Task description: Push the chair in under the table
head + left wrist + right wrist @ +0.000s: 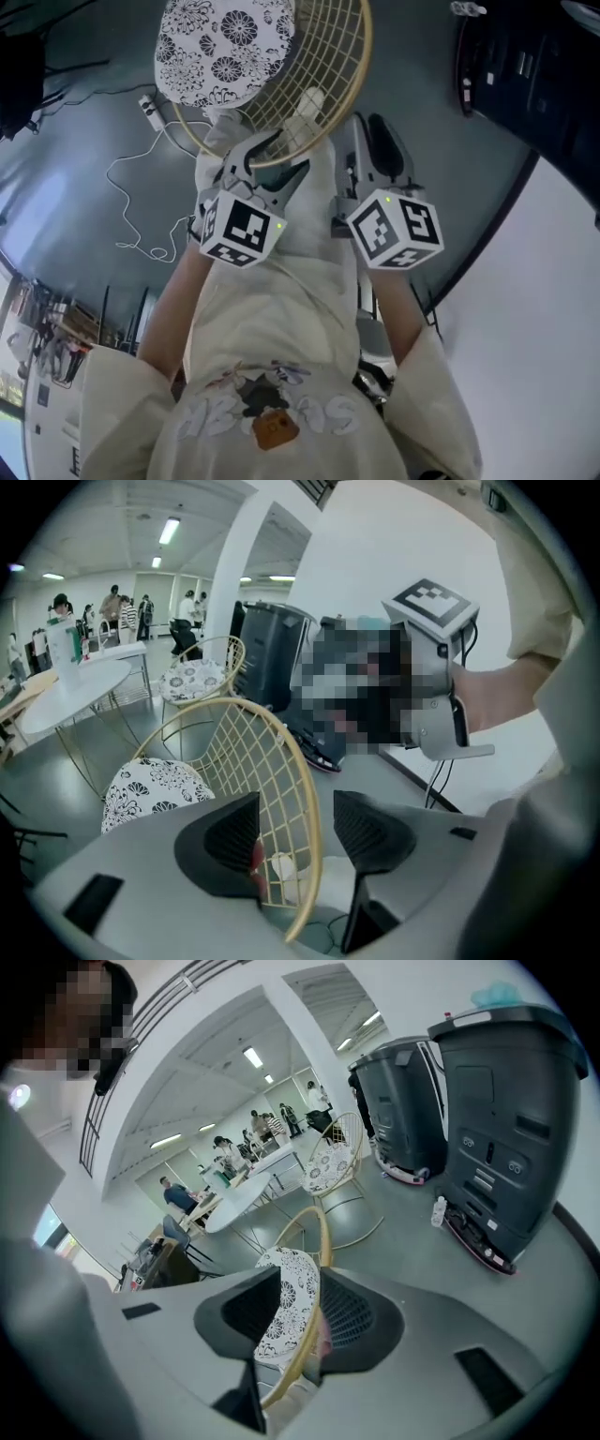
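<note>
A chair with a gold wire back (347,84) and a black-and-white floral cushion (225,42) stands on the grey floor in front of me. My left gripper (270,164) is at the top of the back. In the left gripper view its jaws (295,832) stand wide, with the gold rim (309,808) between them and touching neither pad. My right gripper (370,150) is a little further right along the same rim. Its jaws (302,1312) are partly apart: the rim (323,1241) runs close along the right-hand pad, and the cushion (286,1307) shows through a gap beside the other pad.
A round white table (75,691) with a second wire chair (202,677) stands beyond, people further back. Large dark bins (506,1101) line the wall on the right, a small bottle (438,1211) at their foot. A white cable (141,197) trails across the floor on the left.
</note>
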{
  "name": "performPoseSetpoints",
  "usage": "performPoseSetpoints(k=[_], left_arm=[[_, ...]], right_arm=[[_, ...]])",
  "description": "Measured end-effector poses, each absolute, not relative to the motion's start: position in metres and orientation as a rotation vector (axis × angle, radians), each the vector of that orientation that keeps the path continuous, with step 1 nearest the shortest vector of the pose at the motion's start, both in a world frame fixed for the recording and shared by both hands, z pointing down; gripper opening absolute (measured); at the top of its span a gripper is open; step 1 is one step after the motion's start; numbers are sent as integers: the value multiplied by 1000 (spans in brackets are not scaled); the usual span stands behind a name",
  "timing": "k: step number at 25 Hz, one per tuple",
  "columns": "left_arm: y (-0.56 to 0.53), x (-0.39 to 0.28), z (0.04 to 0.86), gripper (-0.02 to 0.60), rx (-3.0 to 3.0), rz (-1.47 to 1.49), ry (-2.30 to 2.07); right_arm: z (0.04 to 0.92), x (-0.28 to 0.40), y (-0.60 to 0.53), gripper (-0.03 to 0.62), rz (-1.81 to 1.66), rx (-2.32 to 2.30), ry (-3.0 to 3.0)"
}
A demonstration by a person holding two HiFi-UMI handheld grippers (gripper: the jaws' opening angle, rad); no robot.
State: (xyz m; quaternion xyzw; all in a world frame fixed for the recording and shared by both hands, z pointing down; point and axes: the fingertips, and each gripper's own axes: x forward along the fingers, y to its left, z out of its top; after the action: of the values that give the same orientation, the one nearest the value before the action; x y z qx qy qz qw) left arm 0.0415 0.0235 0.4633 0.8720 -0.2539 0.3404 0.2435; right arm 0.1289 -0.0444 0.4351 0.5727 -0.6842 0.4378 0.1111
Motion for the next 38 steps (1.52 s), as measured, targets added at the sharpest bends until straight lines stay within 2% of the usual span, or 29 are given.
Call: performPoseSetpoints(k=[9, 17, 19, 23, 31, 35, 38], left_arm=[[27, 53, 510, 231, 2292, 844, -603], [39, 74, 533, 98, 2261, 879, -559], [39, 74, 535, 98, 2275, 866, -561], [45, 74, 530, 100, 2237, 825, -556], [40, 69, 531, 100, 2239, 884, -625], [40, 61, 535, 150, 2221, 912, -650], [39, 61, 542, 150, 2216, 937, -709]], right_arm=[[484, 123, -57, 121, 1426, 1638, -1889], [516, 119, -63, 126, 1432, 1552, -1806], [522, 119, -65, 124, 1435, 1536, -1786], [520, 117, -58, 75, 1526, 1571, -1754], [519, 117, -61, 69, 1533, 1635, -1720], [523, 115, -55, 69, 1591, 1614, -1688], [530, 119, -56, 69, 1615, 1604, -1706]])
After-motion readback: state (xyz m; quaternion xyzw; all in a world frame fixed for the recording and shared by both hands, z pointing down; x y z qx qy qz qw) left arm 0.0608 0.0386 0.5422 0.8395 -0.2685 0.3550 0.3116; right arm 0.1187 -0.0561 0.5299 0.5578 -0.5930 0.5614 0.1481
